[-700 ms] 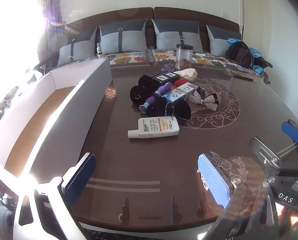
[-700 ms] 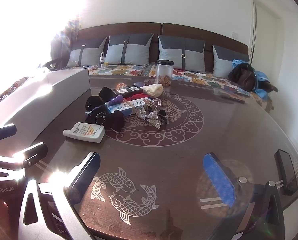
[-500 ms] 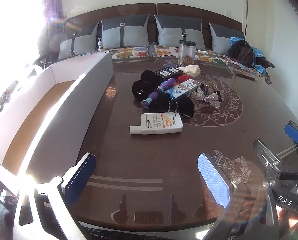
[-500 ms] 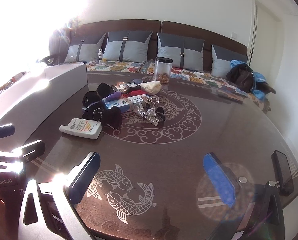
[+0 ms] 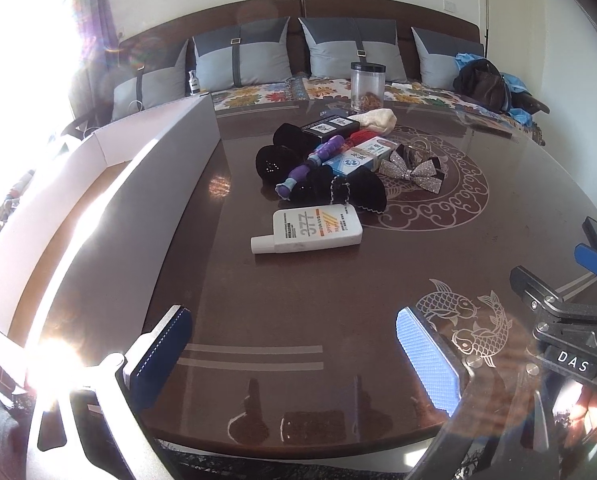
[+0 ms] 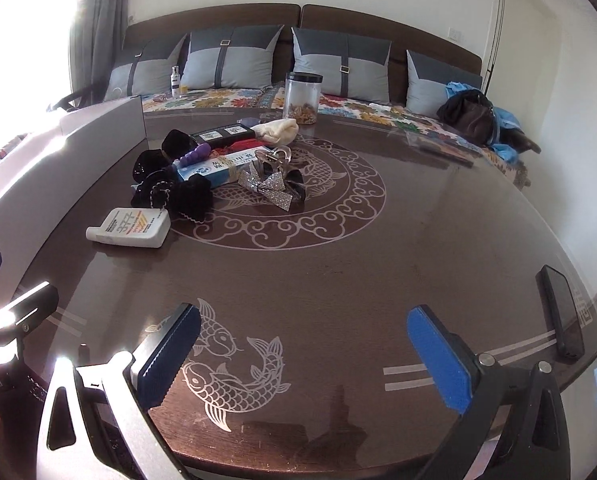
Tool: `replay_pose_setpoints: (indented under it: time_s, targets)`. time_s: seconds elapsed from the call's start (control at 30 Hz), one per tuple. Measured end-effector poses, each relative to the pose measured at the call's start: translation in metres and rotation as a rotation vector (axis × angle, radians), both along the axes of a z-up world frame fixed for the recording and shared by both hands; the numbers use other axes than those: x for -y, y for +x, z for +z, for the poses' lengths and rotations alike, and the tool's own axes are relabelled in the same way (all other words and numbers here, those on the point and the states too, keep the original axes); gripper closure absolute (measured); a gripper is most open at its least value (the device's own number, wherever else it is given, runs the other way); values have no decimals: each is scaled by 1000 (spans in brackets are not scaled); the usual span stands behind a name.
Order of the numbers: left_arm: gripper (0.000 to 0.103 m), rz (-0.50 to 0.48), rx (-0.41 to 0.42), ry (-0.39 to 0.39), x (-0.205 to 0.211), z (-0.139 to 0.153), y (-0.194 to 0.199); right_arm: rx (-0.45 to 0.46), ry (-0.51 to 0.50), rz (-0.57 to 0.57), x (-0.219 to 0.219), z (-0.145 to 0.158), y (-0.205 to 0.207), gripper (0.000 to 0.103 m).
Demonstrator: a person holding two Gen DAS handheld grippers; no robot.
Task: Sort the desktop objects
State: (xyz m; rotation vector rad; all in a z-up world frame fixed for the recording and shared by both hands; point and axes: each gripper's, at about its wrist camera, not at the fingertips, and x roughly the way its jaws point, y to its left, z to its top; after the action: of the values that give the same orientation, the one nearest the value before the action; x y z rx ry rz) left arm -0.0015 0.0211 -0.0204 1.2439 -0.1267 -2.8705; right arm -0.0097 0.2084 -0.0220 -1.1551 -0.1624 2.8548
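Sunscreen bottle lies well ahead of left gripper and right gripper, both spread apart, empty.

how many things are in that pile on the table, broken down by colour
Black: 4 – two round pieces, velvet bow, flat box
White or cream: 2 – sunscreen bottle, cream bundle
Purple: 1 – ribbed stick
Red: 1 – red item, mostly hidden
Blue and white: 1 – carton
Silver: 1 – glitter bow
Clear: 1 – hair claw
Total: 11
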Motion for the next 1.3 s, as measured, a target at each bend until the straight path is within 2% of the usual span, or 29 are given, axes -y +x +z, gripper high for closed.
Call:
replay_pose_setpoints:
  time_s: [0.17, 0.4, 1.07, 1.3]
  targets:
    - [0, -4, 34, -19, -5, -9, -3, 64, 9, -43, -7, -11, -7, 0]
    - [0, -12, 49, -34, -10, -13, -4, 109, 48, -44, -5, -20, -11, 0]
    - [0, -2, 56, -29, -8, -15, -6, 104, 53, -51, -2, -20, -13, 0]
    - [0, 25, 112, -7, -2, -29, -14, 81, 6, -28, -4, -17, -11, 0]
